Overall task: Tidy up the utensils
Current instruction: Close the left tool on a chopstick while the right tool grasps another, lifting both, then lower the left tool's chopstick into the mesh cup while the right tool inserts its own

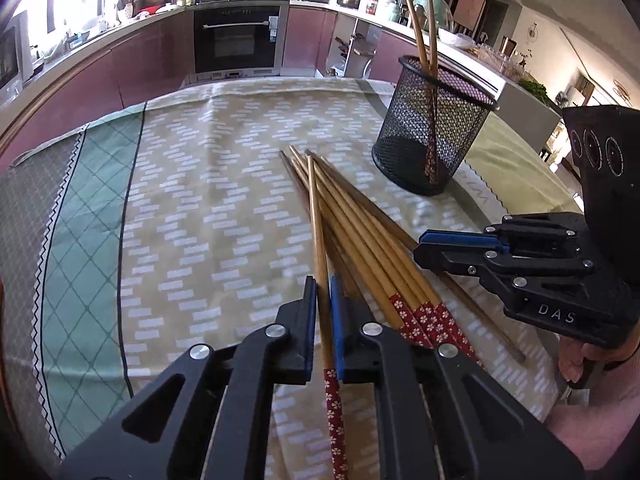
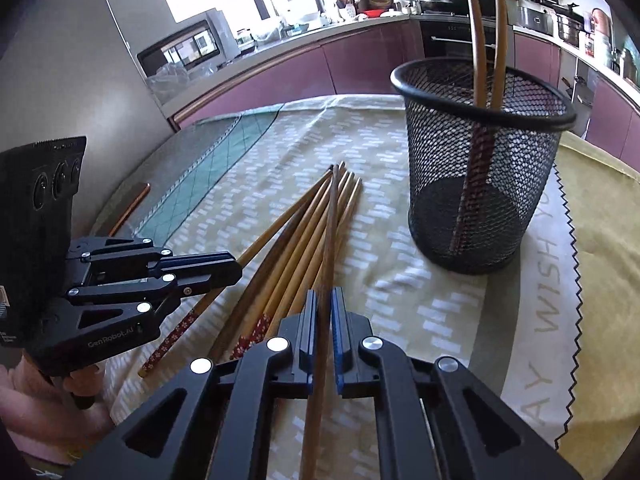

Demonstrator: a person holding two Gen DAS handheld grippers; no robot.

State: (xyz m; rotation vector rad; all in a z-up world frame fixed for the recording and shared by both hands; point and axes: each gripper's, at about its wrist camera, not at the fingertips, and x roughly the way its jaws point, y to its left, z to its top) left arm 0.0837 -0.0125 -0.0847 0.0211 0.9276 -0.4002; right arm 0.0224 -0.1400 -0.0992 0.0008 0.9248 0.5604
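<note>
The black mesh cup (image 1: 434, 128) stands upright on the patterned tablecloth (image 1: 208, 208) with two chopsticks (image 1: 420, 28) leaning inside it, their tips rising above the rim; just beside the cup, toward the cameras, a loose bundle of chopsticks (image 1: 360, 240) lies fanned on the cloth, their red flowered ends pointing away from the cup; the left gripper (image 1: 324, 300) sits at the near end of that bundle, its fingers closed tight on a single light chopstick (image 1: 318, 220) whose tip points toward the cup; the right gripper (image 2: 323, 312) is also at the bundle's near end, clamped on one darker chopstick (image 2: 330, 232) that runs forward over the others toward the cup; behind the cup, a purple kitchen counter (image 2: 280, 60) curves around, with an oven (image 1: 238, 38) set into it.
</note>
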